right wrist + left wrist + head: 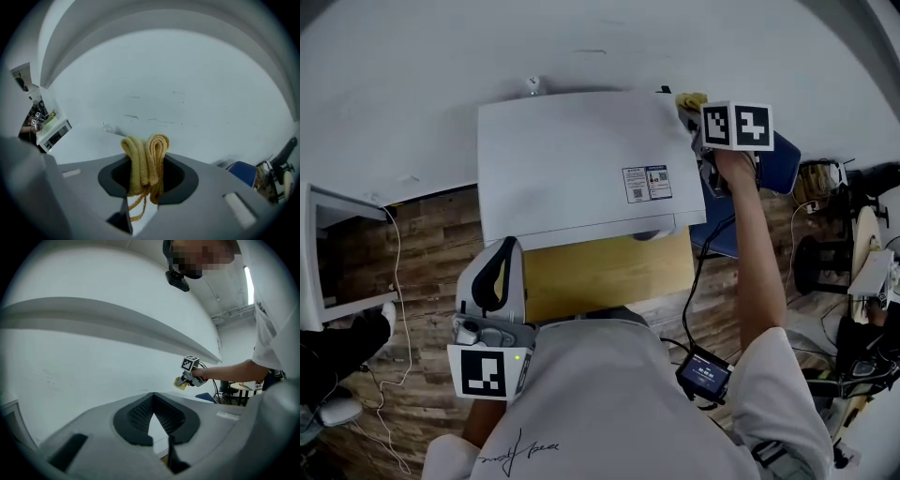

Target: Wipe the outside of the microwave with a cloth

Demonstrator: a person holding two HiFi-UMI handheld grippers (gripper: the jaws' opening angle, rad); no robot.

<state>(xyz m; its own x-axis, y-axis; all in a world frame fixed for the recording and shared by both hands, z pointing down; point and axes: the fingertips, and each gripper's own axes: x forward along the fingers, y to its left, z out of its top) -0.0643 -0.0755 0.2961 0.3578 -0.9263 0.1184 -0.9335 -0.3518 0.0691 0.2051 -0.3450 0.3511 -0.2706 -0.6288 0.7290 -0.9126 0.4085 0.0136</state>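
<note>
My right gripper (146, 180) pinches the bunched yellow woven cloth (144, 157) at the white boxy microwave's (572, 169) far corner, seemingly touching it for wiping; my left gripper (154, 423) is parked closed, empty.

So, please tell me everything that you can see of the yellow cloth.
The cloth is yellow, thick and soft-looking, perhaps terry. It is folded into several rounded layers, with loose threads hanging below. The right tool is shut on it, and the folds stand out past the jaws. It is held at the far right corner of the white microwave top; contact with that surface cannot be told.
</note>
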